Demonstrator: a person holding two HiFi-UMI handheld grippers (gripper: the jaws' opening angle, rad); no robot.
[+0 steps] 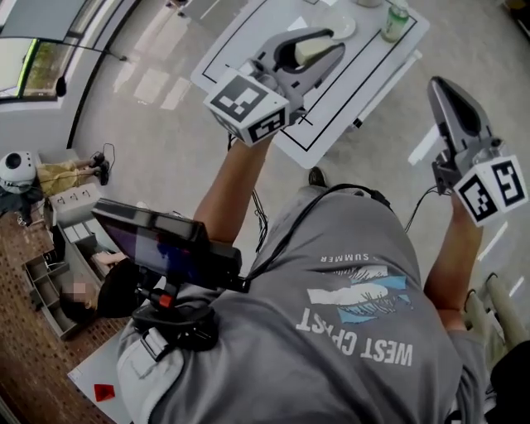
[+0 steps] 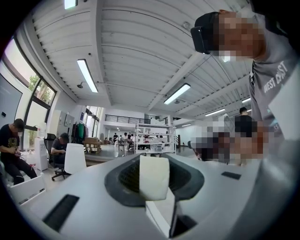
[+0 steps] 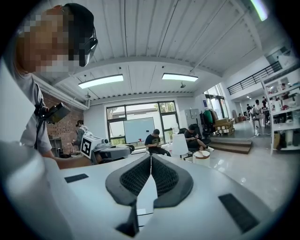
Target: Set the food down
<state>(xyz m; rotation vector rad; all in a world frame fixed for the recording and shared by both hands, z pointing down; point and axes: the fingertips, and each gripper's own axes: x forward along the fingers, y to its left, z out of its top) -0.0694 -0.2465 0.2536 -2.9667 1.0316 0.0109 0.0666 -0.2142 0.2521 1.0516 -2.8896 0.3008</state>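
Between the left tongs point(image 2: 154, 164) a pale food block point(image 2: 154, 180) sits clamped — the right tongs point(image 3: 151, 161) are closed on nothing.

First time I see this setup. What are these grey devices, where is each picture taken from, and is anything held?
There is no robot here: a person holds a hand-operated gripper in each hand. The head view looks down from a camera on the person's head; the other two views come from cameras riding on the grippers. The left gripper has its fingers closed on a pale block of food. The right gripper is shut and empty. Below is a white table with a plate and a greenish container.
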